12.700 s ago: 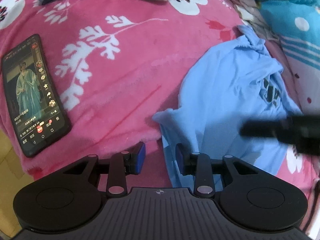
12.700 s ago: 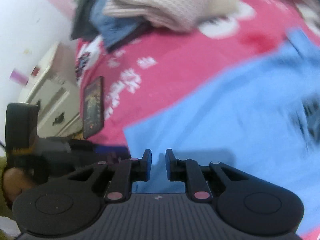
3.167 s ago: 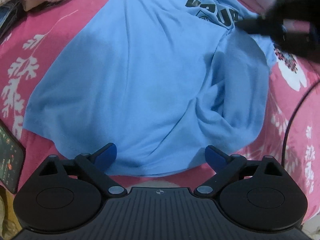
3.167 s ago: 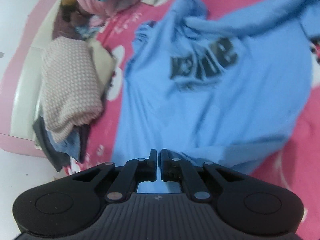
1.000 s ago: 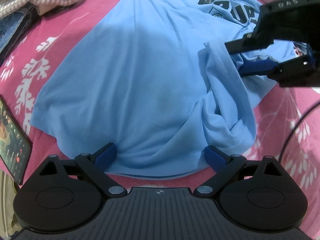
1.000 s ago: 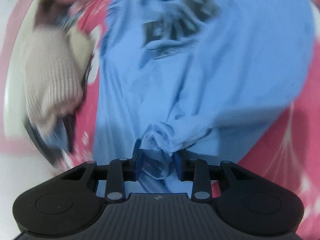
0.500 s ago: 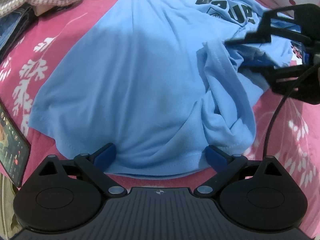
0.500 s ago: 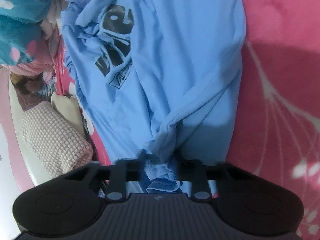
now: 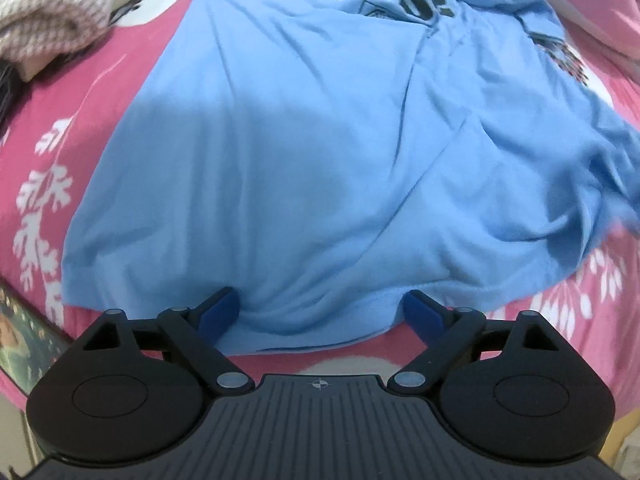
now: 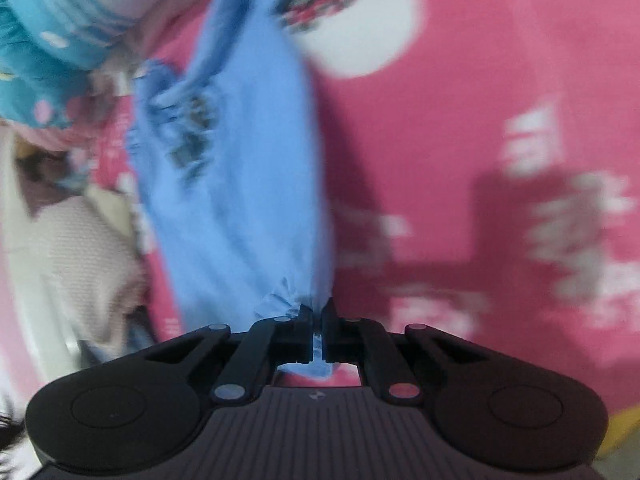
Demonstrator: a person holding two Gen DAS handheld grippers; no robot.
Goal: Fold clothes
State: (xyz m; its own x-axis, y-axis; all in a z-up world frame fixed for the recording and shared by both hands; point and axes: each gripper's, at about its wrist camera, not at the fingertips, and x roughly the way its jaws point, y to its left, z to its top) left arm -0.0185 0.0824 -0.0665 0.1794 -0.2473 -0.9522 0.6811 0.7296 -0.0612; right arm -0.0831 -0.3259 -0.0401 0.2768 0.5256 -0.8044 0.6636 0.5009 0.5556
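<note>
The pink floral blanket (image 9: 100, 92) now shows more on the right, because the blue T-shirt (image 9: 320, 152) lying across it has been dragged wider: the bunched fold is gone, so it looks spread for folding. The right gripper (image 10: 317, 322) has clamped tight on a shirt corner. The left gripper (image 9: 320, 312) is closing slowly, jaws wide astride the hem.

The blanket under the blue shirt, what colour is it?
The blanket is bright pink with white leaf and flower shapes, clearest in the left wrist view.
</note>
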